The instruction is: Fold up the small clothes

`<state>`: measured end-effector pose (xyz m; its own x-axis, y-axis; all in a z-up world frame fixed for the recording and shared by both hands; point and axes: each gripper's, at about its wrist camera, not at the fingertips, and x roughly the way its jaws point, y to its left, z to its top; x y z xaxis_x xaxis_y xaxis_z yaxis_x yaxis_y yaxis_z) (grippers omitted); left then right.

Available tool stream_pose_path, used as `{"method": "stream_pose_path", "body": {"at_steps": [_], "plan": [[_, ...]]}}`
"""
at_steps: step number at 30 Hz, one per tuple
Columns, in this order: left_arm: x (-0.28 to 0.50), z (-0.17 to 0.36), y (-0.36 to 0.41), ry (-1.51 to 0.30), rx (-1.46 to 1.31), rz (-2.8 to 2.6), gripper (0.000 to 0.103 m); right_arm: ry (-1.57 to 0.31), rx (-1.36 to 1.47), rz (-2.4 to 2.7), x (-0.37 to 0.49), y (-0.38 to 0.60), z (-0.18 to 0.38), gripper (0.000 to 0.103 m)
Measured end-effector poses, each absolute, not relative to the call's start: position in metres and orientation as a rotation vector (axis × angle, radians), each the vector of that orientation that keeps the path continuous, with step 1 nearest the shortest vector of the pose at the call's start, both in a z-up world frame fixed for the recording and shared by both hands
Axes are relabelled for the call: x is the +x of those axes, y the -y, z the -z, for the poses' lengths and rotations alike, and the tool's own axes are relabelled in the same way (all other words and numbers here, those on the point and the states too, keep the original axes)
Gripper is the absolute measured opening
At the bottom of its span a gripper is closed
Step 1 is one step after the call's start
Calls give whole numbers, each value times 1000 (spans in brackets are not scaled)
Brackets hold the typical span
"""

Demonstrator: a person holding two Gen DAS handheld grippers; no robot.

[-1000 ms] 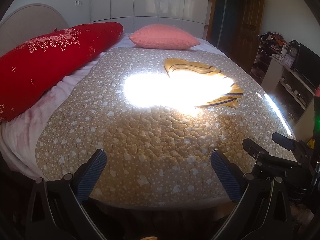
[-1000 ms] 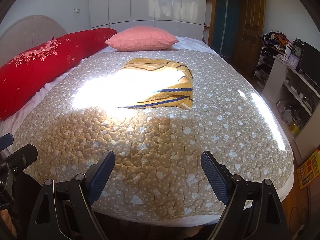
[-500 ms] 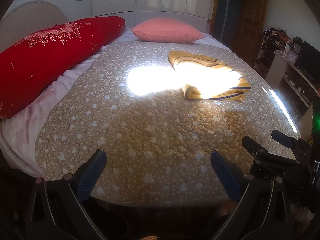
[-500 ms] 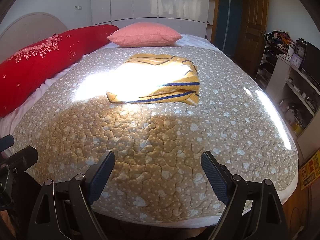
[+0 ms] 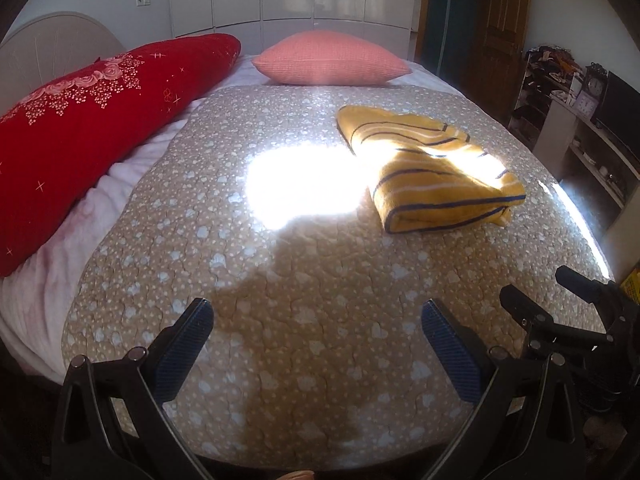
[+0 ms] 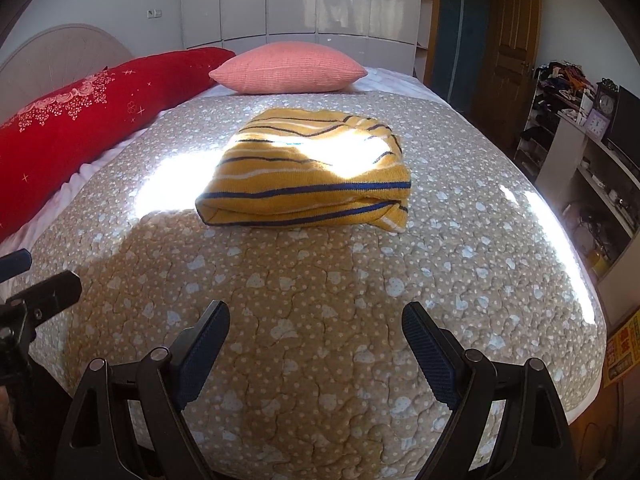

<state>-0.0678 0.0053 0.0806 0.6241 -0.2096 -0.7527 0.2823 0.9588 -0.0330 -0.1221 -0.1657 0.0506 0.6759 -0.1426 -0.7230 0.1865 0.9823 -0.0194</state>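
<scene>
**Both grippers empty, garment waiting mid-bed**

The left gripper [image 5: 316,322] hangs over the near edge of the quilted bedspread [image 5: 304,352], jaws spread wide, nothing between them. The right gripper [image 6: 316,324] is the same: wide open, holding nothing, low over the near part of the bed. The yellow striped garment [image 6: 308,176] lies further in, well apart from both tools, already doubled over itself with its rolled edge facing us (how many layers, I cannot tell). From the left view it sits off to the right; from the right view it is nearly dead ahead.

The risks, as I judge them: sunlight washes out the garment's far half, so an edge could be misread there. A pinch too deep could catch the bedspread along with the knit. Grabbing only the top layer could pull the existing fold apart. The red bolster [image 5: 92,120] and pink pillow [image 6: 288,68] lie far off, no obstacle.
</scene>
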Motion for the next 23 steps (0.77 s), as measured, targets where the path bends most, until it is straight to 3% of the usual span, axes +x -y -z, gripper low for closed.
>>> {"method": "stream_pose_path", "body": {"at_steps": [23], "plan": [[-25,-57,19,-939,86,373,103,-851,88,186,-72,188,-33,91]]}}
